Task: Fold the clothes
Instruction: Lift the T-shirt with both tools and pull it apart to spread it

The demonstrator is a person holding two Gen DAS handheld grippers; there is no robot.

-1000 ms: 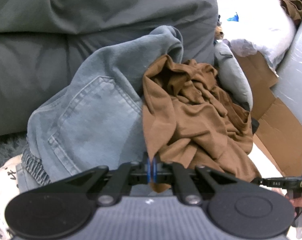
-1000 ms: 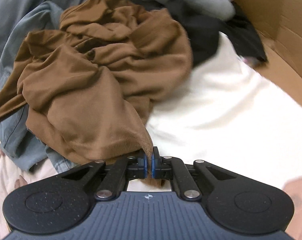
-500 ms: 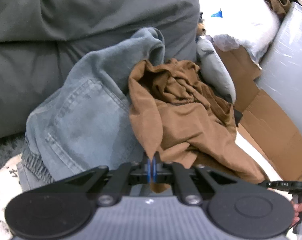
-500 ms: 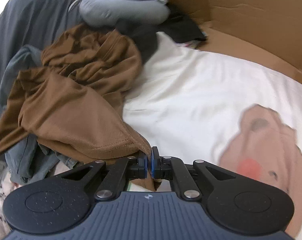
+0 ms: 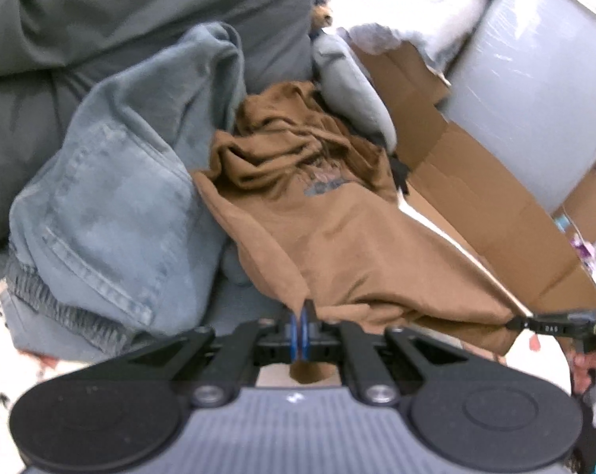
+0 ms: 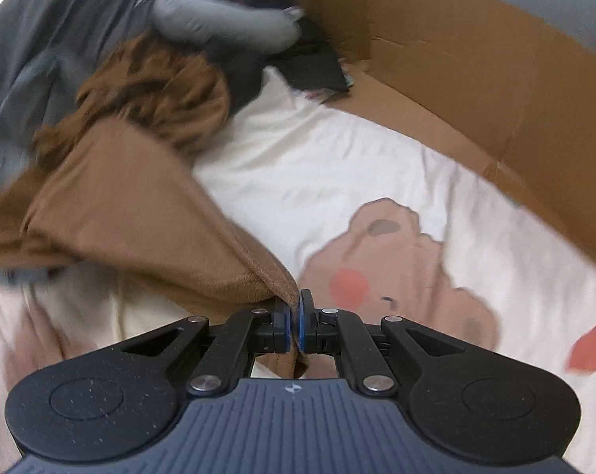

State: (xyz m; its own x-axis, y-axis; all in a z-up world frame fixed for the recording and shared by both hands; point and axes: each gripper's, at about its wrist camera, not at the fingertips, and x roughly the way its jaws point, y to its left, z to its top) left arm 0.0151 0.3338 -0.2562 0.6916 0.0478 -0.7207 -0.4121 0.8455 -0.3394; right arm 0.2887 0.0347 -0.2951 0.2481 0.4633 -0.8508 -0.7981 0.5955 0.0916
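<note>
Nearest the lenses, left gripper [image 5: 301, 330] and right gripper [image 6: 294, 322] both clamped on the hem of a brown t-shirt [image 5: 349, 245], stretched taut between them over a white cartoon-print bedsheet [image 6: 337, 166]. Beside it, blue jeans [image 5: 112, 213]. Beyond, cardboard box [image 6: 455, 59], grey duvet [image 5: 100, 19].

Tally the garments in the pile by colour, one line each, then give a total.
Brown: 1, shirt
Blue: 1, jeans
Grey: 1, sleeved top
Black: 1, garment
Total: 4
</note>
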